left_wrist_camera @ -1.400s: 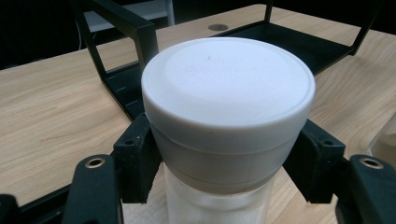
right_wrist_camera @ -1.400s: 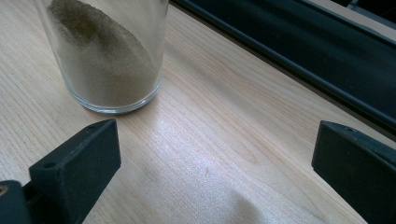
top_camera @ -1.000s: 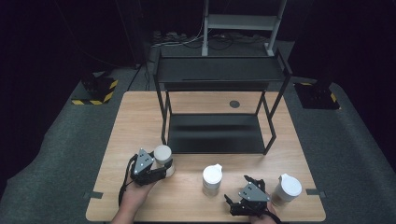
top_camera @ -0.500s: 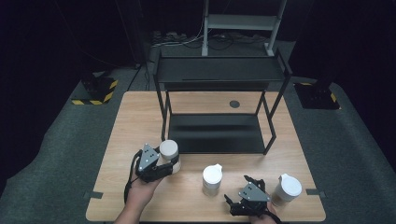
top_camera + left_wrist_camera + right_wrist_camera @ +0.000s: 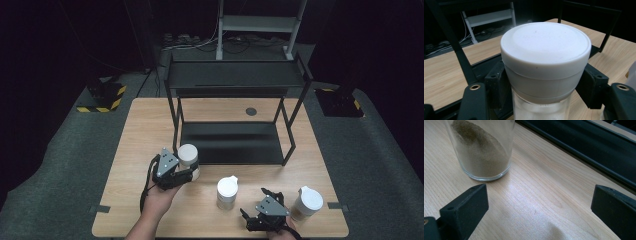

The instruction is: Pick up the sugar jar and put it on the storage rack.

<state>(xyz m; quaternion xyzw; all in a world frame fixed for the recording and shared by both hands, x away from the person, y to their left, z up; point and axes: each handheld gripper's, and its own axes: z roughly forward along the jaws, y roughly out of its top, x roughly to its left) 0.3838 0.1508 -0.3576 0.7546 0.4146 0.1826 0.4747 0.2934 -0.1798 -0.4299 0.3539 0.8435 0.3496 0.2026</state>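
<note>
The wooden table [image 5: 145, 125] spreads wide under the high view, and planted on its far half is the black two-tier rack [image 5: 235, 80], its lower shelf [image 5: 230, 142] sitting low over the wood. Down at the near edge, three jars line up. Over on the left, the jar with the white lid [image 5: 188, 156] is caught in the left gripper [image 5: 186, 172], just off the rack's front-left leg, and the left gripper view makes it plain: the two black jaws are clamped on the clear glass right beneath the lid [image 5: 545, 53], one pad on each side, with the lid riding above the fingers [image 5: 496, 86] and the glass body dropping down between them. Toward the middle, a second white-lidded jar [image 5: 227, 192] stands upright on the wood, apart from both grippers. On the right, the third jar [image 5: 306, 202] stands just beside the right gripper [image 5: 260, 220], which sits low at the table's front edge. In the right gripper view, its jaws stand wide apart with bare wood between them, and a glass jar of sandy brown powder [image 5: 482, 150] stands ahead of the left-hand finger [image 5: 465, 211], outside the gap and not touched.
</note>
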